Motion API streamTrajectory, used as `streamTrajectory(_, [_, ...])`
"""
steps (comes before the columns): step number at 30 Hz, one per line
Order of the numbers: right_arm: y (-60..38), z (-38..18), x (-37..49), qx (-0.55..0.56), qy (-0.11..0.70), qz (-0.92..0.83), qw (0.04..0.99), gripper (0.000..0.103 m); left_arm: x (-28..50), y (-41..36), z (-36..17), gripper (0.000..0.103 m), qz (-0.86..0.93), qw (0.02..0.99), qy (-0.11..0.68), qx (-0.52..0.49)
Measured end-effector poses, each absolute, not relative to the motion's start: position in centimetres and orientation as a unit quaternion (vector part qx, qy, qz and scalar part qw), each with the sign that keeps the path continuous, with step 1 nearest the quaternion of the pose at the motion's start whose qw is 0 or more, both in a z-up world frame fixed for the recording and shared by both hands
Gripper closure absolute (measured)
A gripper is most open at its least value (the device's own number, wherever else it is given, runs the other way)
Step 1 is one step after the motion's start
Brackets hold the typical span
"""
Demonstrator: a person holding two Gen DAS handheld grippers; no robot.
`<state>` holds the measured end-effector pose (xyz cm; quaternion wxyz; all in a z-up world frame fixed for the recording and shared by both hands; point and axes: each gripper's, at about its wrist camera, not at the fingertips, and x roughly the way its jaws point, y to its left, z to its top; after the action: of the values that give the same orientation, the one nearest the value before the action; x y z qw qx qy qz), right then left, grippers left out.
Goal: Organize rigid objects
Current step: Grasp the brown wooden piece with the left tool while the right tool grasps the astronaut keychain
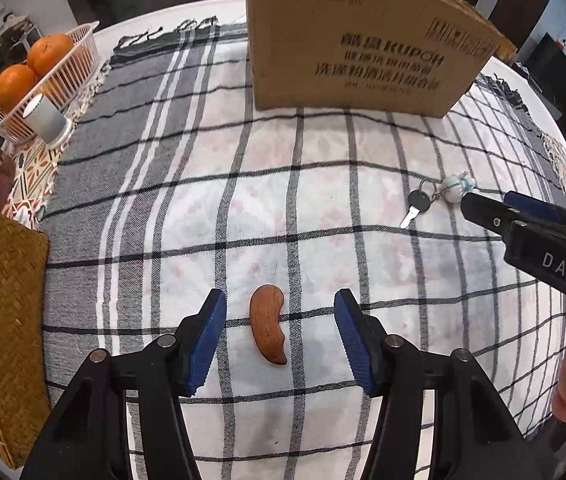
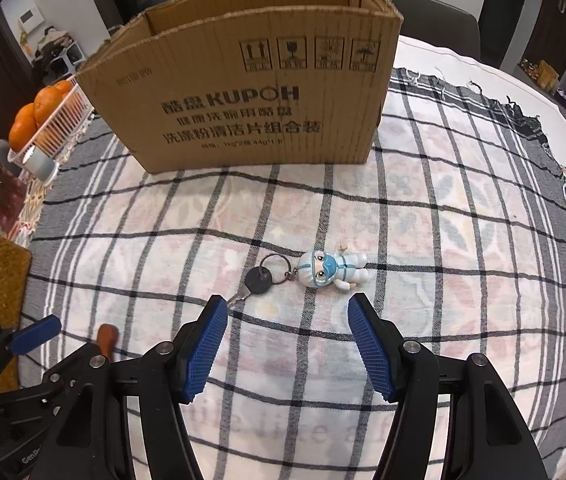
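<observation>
The wooden piece (image 1: 268, 330), curved like a bean, lies flat on the checked cloth (image 1: 323, 160) between the spread blue pads of our left tool (image 1: 280, 336), touching neither pad. Its long axis runs roughly along the tool's line of sight, the rounded, broader end pointing away toward the cardboard box (image 1: 363, 40) and the narrow tip pointing back at us, bent slightly to the right. In the right wrist view only its rounded end (image 2: 107, 336) shows, beside the left tool.

Off to the right lies the key set: a black-headed key (image 2: 257, 282) on a ring, its blade slanting back toward the left pad of our right tool (image 2: 287, 344), and a small white figurine (image 2: 331, 270) chained to the ring, lying on its side with its head toward the key. The right tool stands open just short of them, holding nothing.

The open-topped box stands at the far side of the worktop (image 2: 443, 52). At the far left a white basket (image 1: 79, 60) holds oranges (image 1: 49, 54), with a grey cylinder (image 1: 45, 118) leaning against it; a woven mat (image 1: 3, 320) lies at the near left.
</observation>
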<state>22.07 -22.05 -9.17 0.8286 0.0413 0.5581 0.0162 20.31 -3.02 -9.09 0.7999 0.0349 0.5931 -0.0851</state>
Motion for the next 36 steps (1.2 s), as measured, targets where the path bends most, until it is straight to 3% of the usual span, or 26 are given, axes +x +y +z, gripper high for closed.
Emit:
streamTrajectory(10, [-22.5, -10.9, 23.1, 0.049, 0.568, 0.009, 0.821, 0.039, 21.3, -3.3, -10.9, 0.061, -0.071, 0.787, 0.613, 0.029])
streamTrajectory(24, [-24.6, -12.9, 24.6, 0.058, 0.576, -0.002, 0.815, 0.039, 21.4, -4.4, -11.6, 0.064, -0.065, 0.779, 0.622, 0.050])
streamTrajectory(36, [-24.7, -14.1, 25.3, 0.058, 0.578, -0.004, 0.814, 0.042, 21.7, -3.9, -11.9, 0.073, -0.055, 0.773, 0.630, 0.050])
